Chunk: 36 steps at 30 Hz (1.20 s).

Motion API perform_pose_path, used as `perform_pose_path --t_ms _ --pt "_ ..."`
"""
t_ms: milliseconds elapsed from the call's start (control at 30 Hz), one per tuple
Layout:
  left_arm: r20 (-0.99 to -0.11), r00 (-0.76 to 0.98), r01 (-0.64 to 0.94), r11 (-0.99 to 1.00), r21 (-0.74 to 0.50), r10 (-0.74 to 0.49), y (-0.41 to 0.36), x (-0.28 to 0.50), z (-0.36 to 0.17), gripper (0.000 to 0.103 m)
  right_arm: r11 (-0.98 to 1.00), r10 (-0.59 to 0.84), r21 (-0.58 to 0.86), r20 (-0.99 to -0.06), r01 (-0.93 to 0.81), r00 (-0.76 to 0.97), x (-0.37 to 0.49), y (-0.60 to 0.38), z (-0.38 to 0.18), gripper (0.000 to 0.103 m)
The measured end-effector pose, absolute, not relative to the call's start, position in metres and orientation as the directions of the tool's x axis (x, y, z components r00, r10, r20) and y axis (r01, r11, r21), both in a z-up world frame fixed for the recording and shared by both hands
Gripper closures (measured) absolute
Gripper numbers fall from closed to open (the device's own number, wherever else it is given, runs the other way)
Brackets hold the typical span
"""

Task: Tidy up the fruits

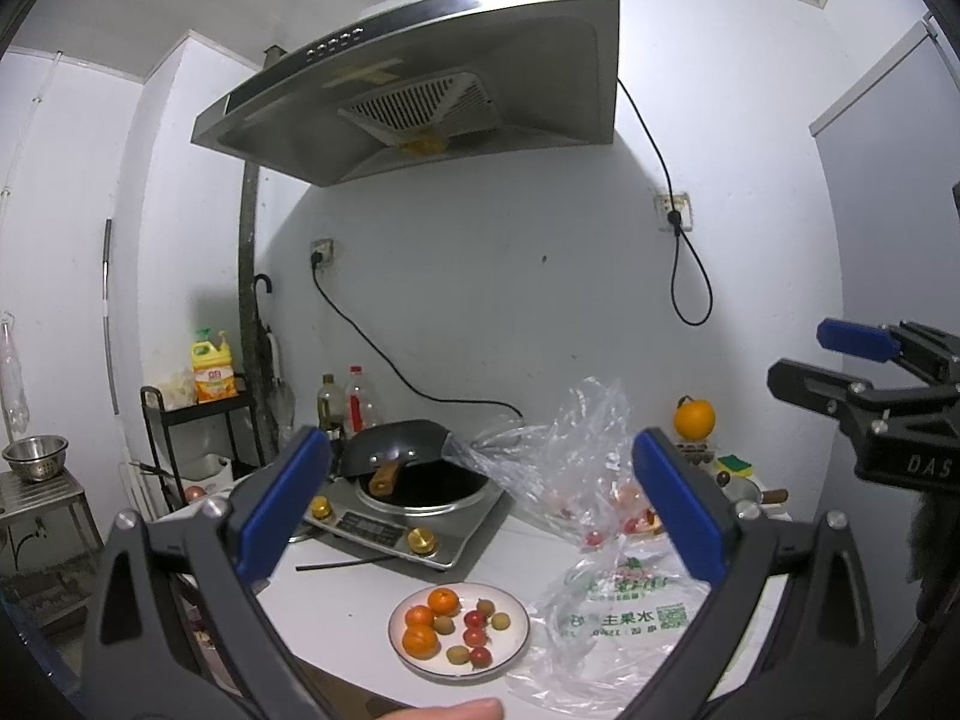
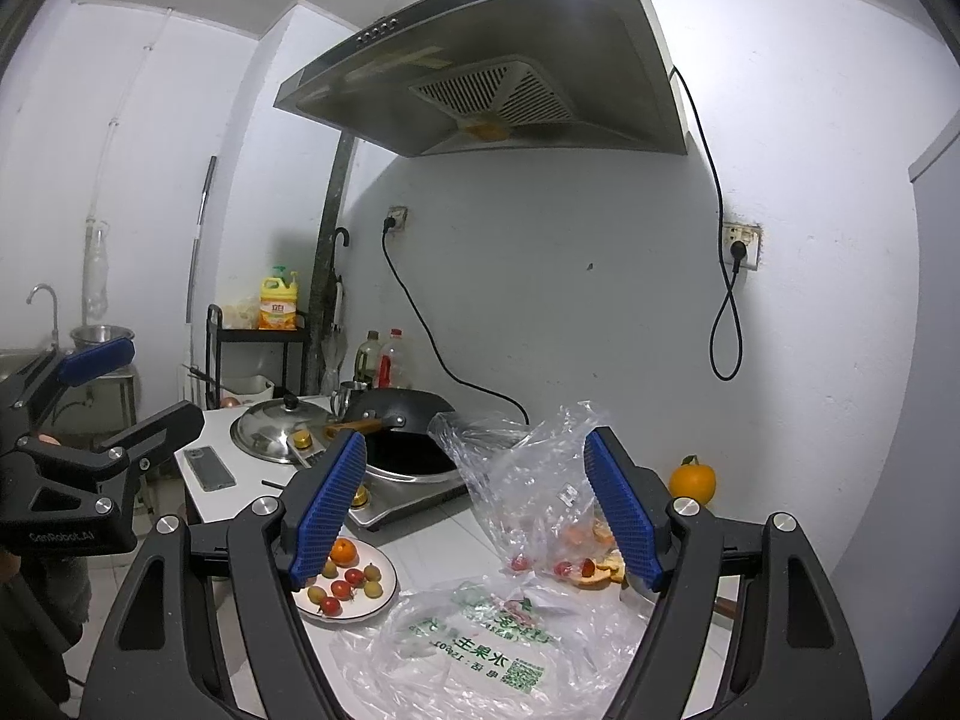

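the left gripper [image 1: 480, 516], black-framed with blue ribbed pads, is held level above the near edge of the white tiled worktop [image 1: 336, 558], its jaws spread wide with nothing between them. the right gripper [image 2: 474, 516] is likewise spread and empty, raised over the crumpled clear plastic bags [image 2: 540, 480] towards the worktop's right end. a round white plate with a dark rim [image 1: 516, 648] is set at the near edge, in front of the steel induction cooker [image 1: 414, 522]; small oranges, red cherry tomatoes and pale round fruits are laid on it apart, seemingly grouped by kind. more tomatoes and orange pieces [image 2: 591, 567] are seen beside or under the bags, probably awaiting sorting. one large orange [image 2: 692, 482] is left by the back wall. both tools appear poised before a next pick.
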<state>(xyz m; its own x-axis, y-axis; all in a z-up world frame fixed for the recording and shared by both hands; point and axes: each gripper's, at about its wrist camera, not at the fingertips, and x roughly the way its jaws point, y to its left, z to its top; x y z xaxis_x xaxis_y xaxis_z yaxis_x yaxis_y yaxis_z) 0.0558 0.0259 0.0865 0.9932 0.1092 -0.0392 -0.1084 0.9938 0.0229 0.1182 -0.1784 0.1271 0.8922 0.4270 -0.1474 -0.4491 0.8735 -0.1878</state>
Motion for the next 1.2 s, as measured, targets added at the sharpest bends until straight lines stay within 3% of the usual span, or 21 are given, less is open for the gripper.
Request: perform_pose_path --t_ms 1200 --pt "-0.04 0.993 -0.109 0.994 0.023 0.11 0.0248 0.0562 0.0865 0.001 0.872 0.427 -0.19 -0.15 -0.45 0.892 0.1157 -0.1782 0.1289 0.025"
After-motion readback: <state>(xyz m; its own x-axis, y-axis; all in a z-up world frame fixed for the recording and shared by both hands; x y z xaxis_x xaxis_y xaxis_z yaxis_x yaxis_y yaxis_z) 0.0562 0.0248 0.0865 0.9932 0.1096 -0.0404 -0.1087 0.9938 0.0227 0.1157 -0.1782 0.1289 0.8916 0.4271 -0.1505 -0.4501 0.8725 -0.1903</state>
